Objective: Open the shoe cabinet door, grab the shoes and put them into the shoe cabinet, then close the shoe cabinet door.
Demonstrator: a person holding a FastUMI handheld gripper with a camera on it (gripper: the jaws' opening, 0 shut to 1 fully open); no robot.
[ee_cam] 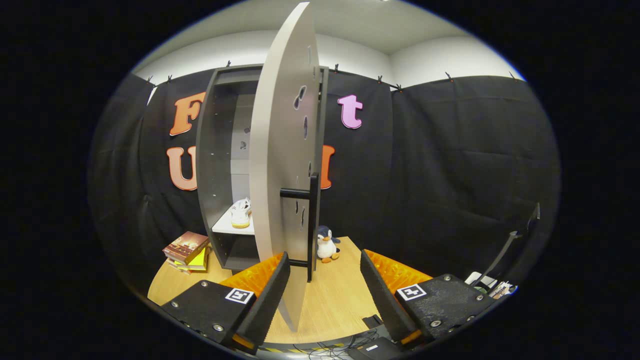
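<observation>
Presently the gripper [324,292] fingers stand apart, astride the lower edge of the swung-out cabinet door [280,165], gripping nothing. One shoe [241,214] rests on the shoe cabinet [212,165] shelf.

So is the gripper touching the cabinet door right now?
Cannot tell. In the gripper view the open gripper straddles the door edge; one finger overlaps it, with no plain contact or gap.

The door [280,150] of the shoe cabinet [210,165] looks like smooth, matt board with a dark matt handle [310,220]. The surface [330,300] shows pale wood grain. The penguin toy [327,245] looks plush. The hand-held gripper [325,295], its fingers spread apart, has ribbed inner pads [272,295] and grainy matt housings.
</observation>
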